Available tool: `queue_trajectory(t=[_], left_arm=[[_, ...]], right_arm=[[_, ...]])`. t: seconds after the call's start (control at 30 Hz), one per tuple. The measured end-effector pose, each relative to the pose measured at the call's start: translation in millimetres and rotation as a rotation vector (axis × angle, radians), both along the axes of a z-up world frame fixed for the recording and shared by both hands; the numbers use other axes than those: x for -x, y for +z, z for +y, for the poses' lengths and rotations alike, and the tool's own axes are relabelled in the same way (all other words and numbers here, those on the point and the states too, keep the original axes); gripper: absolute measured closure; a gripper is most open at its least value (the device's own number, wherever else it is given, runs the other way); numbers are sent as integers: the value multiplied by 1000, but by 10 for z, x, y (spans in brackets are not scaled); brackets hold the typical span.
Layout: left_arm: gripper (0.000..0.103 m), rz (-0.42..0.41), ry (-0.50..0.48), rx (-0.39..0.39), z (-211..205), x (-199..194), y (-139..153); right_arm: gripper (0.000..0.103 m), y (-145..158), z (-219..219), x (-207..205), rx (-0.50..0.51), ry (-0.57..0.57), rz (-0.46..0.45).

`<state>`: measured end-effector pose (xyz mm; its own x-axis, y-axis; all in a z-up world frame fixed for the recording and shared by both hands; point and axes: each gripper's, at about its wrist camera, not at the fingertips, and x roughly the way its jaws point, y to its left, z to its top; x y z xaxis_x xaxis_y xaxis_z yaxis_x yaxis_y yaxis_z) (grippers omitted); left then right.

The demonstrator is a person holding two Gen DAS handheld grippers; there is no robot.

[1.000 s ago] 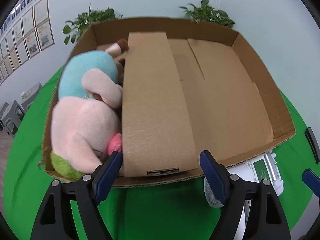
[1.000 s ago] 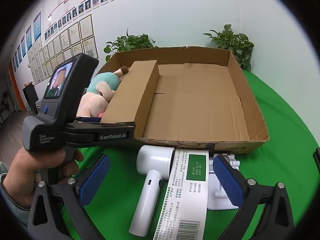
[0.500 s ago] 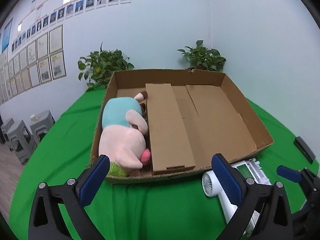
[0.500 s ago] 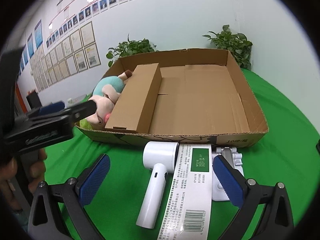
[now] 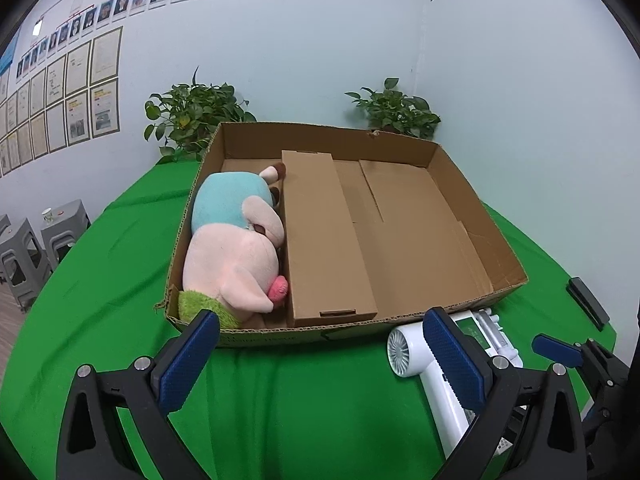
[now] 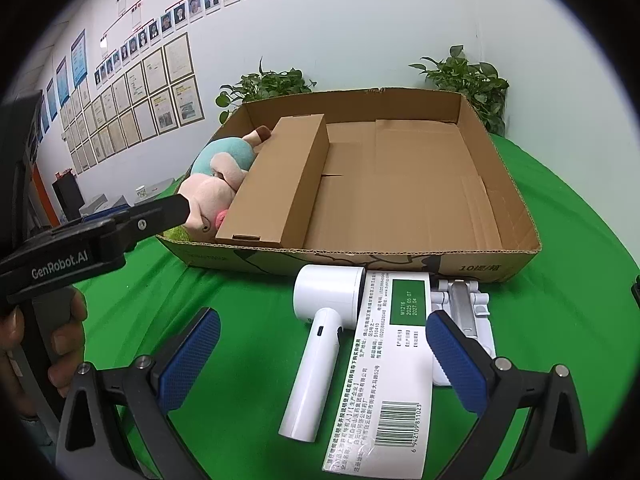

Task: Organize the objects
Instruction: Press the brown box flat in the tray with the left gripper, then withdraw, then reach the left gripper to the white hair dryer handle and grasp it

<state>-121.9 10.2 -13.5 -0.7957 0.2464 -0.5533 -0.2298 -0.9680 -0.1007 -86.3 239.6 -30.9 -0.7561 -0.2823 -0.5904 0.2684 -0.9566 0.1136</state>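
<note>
1. While both hand-held grippers hover low over the green worktop [image 5: 280, 392], the left hand-held gripper [image 5: 320, 360] has its jaws spread wide with nothing between them, pointing at the near wall of the cardboard tray [image 5: 500, 240].
2. The right hand-held gripper [image 6: 324, 360] is likewise spread open and holds nothing; its blue pads [image 6: 188, 356] sit either side of the things lying on the worktop near it, without touching them.
3. The tray stands far from both grippers on the worktop, with two potted plants [image 5: 196, 116] behind it against the wall.
4. Inside the tray, a plush toy [image 5: 236, 248] in pink, teal and green lies along the left wall.
5. A long closed cardboard box [image 5: 324, 236] lies just to the right of the toy, touching it, running from near to far.
6. The right part of the tray floor shows only bare cardboard flaps.
7. On the worktop just in front of the tray's near wall lies a white handheld fan [image 6: 324, 328], its head toward the tray and its handle pointing near.
8. A white carton with a green label [image 6: 392, 356] lies right beside the fan, partly over a white folding stand [image 6: 464, 312].
9. In the right wrist view, a person's hand [image 6: 24, 344] grips the handle of the left gripper at the left edge.
</note>
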Motion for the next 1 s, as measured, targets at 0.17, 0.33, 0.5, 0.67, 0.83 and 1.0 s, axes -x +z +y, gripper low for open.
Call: queue_trajectory(t=[0.17,0.33,0.5,0.67,0.83,1.0], left_arm=[[0,-9,-8,-25,-23,11,-36],[1,-47,-42,-61,-16,42,-104],[1,-127,-167,-212,-24,103,-245],[1,-247,-272,-293,110,210,-448],[3,-401,-346,-356,304,408,-771],[11,-503,-411,-399,460,537,-976]], right_arm=[[1,-33,-36,-4,-8,7,-5],[10,-80,-64,-29,-17,10,-19],[20,-167,-66,-83,-18,27,-63],[19,-317,-138,-218,-19,89,-141],[20,-408,-256,-259,-56,128,-144],[32,-437,-340,-185,-69,156,-153]])
